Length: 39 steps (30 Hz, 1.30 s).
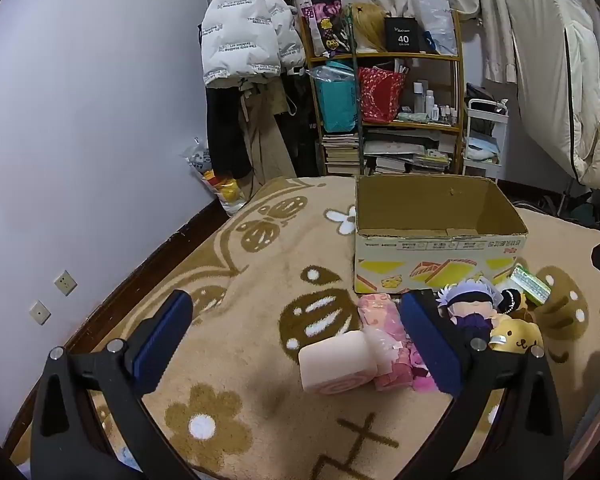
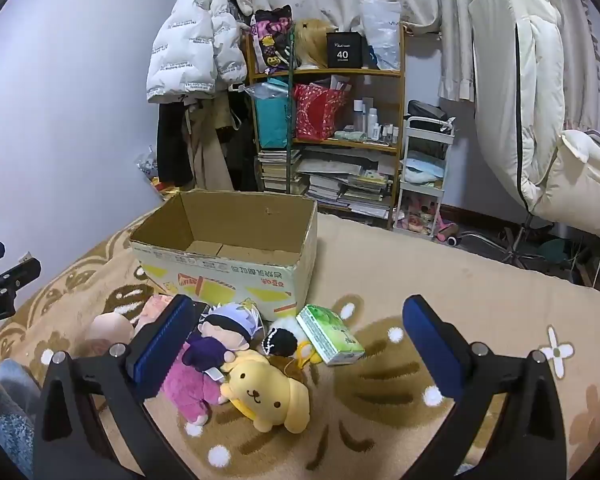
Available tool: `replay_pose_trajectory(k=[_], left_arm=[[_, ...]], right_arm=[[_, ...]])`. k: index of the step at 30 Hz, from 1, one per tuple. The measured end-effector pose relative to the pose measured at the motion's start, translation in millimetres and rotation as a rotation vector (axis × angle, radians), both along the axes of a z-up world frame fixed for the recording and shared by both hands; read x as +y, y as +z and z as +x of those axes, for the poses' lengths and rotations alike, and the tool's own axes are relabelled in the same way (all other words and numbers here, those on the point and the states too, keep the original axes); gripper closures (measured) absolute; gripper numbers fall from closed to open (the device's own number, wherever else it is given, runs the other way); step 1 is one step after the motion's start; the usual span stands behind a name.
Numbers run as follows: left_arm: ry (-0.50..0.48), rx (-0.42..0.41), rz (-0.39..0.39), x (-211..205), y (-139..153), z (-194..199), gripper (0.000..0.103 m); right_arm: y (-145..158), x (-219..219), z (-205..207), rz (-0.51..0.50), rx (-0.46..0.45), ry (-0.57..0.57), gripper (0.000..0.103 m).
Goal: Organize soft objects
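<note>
An open cardboard box stands empty on a beige patterned blanket. In front of it lies a heap of soft things: a pale pink roll-shaped cushion, a pink wrapped packet, a doll with pale hair and a blindfold, a yellow dog plush, a pink plush, a small black-and-white plush and a green tissue pack. My left gripper hangs open above the cushion. My right gripper hangs open above the plush heap, nothing between its fingers.
A wooden shelf full of books, bags and bottles stands behind the box, with jackets hanging to its left. A white cart and a chair draped with a cream coat are at the right. Blanket stretches bare to the right.
</note>
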<state>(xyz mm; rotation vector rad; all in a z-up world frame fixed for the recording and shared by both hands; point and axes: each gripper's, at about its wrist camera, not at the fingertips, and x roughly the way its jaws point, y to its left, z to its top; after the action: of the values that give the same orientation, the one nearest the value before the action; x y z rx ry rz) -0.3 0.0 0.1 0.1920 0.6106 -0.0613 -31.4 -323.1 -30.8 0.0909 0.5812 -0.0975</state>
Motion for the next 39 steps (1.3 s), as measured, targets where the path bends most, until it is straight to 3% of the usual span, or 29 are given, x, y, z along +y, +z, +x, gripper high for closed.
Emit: replay_pose_trajectory(k=[39], left_arm=[[0.005,-0.009,-0.004,1.5,7.0,-4.6,0.001]], right_arm=[[-0.5,-6.4,-0.2,0.011,0.011,-0.014,0.0]])
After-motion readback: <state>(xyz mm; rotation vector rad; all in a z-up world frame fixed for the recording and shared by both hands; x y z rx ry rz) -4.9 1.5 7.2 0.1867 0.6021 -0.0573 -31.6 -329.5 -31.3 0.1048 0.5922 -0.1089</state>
